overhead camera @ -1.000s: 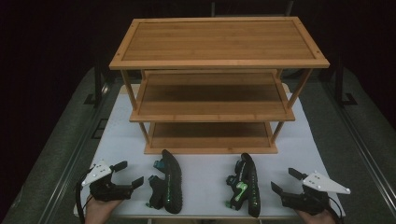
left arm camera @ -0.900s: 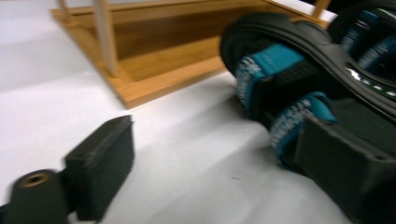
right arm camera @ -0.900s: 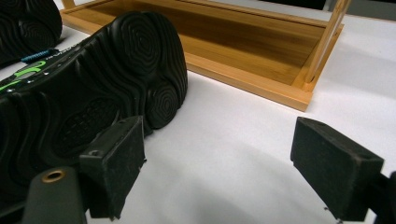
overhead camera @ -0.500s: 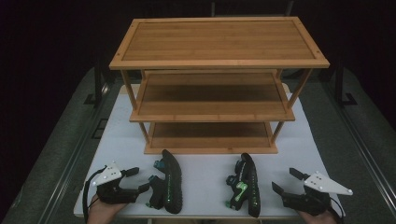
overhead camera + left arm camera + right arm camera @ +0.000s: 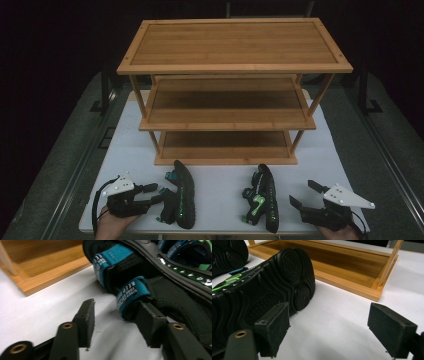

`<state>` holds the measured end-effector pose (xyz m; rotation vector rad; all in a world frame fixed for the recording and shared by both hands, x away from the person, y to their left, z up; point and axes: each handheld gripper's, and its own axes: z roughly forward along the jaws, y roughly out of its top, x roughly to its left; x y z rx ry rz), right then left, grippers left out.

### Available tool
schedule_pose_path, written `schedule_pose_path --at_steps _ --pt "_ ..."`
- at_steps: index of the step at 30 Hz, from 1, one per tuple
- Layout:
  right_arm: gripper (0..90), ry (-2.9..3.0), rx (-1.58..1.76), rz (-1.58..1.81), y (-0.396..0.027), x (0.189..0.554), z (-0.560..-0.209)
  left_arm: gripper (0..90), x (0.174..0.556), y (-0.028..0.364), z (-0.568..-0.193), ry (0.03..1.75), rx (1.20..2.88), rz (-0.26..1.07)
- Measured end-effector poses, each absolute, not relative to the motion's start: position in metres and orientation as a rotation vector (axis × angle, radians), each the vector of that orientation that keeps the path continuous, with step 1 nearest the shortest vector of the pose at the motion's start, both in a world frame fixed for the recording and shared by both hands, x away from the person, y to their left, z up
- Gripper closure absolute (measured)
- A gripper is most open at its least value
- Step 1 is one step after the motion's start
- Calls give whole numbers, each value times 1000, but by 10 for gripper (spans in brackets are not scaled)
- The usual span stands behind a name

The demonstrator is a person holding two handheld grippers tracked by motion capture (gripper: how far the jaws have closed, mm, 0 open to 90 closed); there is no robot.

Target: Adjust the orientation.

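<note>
Dim dark surroundings; lit table; gripper views soft, blurred.

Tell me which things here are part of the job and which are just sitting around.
In the job: left gripper, jaws just closing around the left sandal's teal strap; right gripper; right sandal.
Sitting around: wooden rack; white table.

My left gripper (image 5: 159,194) now sits lower and closer to the left sandal (image 5: 179,201) than a second ago, its tips up against the straps. Its jaws have just been closing, with one blue strap (image 5: 132,295) at the right jaw.
</note>
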<state>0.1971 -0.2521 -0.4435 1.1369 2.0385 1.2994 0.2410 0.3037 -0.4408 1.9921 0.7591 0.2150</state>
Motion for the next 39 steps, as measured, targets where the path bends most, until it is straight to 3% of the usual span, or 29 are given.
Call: schedule_pose_path --at_steps 17,39 --pt "172 2013 1135 1306 -252 195 -441 585 243 280 -431 668 1956 203" --pt "173 1980 1134 1326 -254 193 -437 574 256 242 -417 574 1919 215"
